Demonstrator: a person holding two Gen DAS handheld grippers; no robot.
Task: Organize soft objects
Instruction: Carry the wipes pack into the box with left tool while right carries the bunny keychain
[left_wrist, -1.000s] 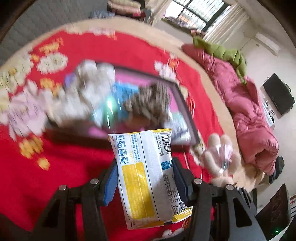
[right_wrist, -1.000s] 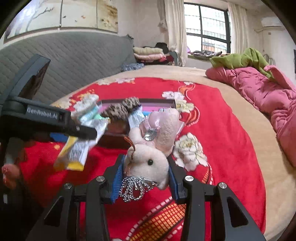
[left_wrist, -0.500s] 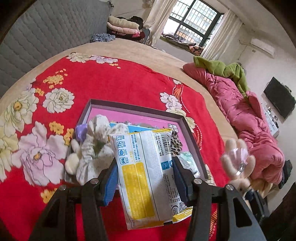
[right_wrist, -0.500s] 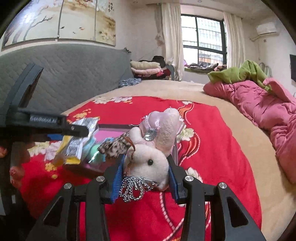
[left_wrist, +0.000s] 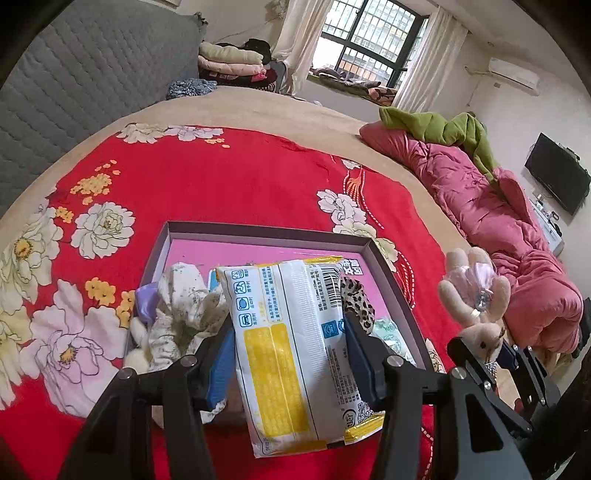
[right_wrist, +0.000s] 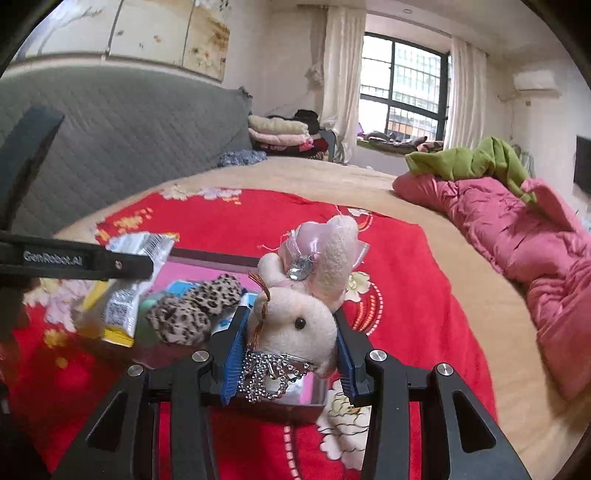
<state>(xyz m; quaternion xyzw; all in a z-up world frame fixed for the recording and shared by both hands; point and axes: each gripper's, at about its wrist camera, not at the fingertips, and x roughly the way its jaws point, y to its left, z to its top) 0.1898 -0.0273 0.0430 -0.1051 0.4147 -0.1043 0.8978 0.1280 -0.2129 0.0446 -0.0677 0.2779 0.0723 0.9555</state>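
The left gripper (left_wrist: 290, 354) is clamped on a white and yellow tissue pack (left_wrist: 291, 350), its blue pads pressing the pack's two long sides; the pack hangs tilted above the near part of a shallow box (left_wrist: 266, 233) with a dark rim and pink floor. The box lies on a red flowered blanket (left_wrist: 221, 177) spread over the bed, toward the blanket's near edge. Inside the box, against its left wall, sit a crumpled white floral cloth (left_wrist: 184, 306) and a purple item (left_wrist: 146, 301); a leopard-print soft piece (left_wrist: 356, 302) lies nearer the right wall, with a pale green packet (left_wrist: 388, 330) just beside it.

The right gripper (right_wrist: 290, 350) is clenched on a cream plush rabbit (right_wrist: 295, 317) at its head, ears pointing up and away, a pink bow with a gem (right_wrist: 299, 271) between them and a beaded silver trim (right_wrist: 269, 373) hanging below. The rabbit is held above the box's near right corner. A pink quilt (right_wrist: 517, 221) and green cloth (right_wrist: 469, 158) lie along the bed's right edge.
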